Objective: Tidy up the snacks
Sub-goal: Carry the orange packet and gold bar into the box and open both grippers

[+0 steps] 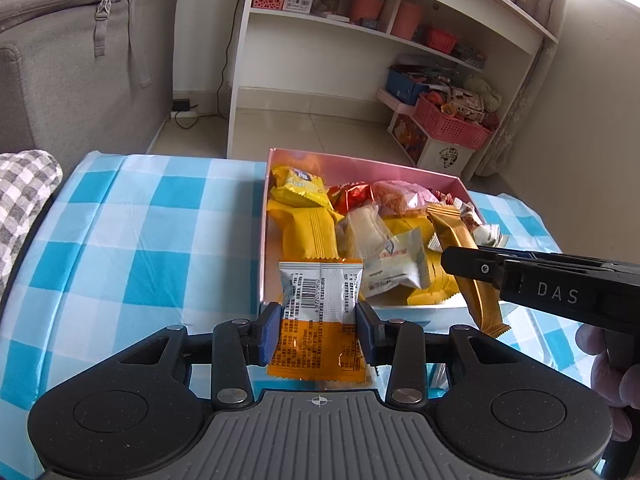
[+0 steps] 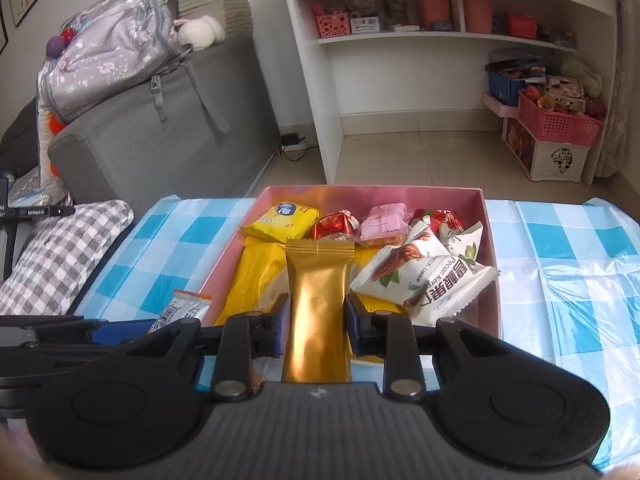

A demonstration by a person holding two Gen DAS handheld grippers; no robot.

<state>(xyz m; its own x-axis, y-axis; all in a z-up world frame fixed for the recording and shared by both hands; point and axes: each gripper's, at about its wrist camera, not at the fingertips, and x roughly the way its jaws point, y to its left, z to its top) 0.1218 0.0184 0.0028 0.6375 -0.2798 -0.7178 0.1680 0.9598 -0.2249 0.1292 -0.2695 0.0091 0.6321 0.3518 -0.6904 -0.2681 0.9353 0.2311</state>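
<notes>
Snacks fill a pink box (image 2: 490, 240) that sits on the counter's blue-and-white checked cloth (image 1: 120, 240) — yellow packets, red foil sweets, a pink packet and a white pecan bag (image 2: 436, 276) among them. Left hand-held gripper (image 1: 318, 326) is closed on an orange-and-silver packet (image 1: 320, 300), barcode side up, its blue pads (image 1: 269, 332) pressing the packet's two sides; the packet hangs at the box's near left corner, its top edge over the box. Right hand-held gripper (image 2: 316, 322) is clamped on a long gold bar (image 2: 318, 304) — held lengthwise, its crimped far end over the yellow packets (image 2: 250, 276) inside the box. In the left wrist view the bar (image 1: 476, 276) hangs tilted over the box's near right edge.
</notes>
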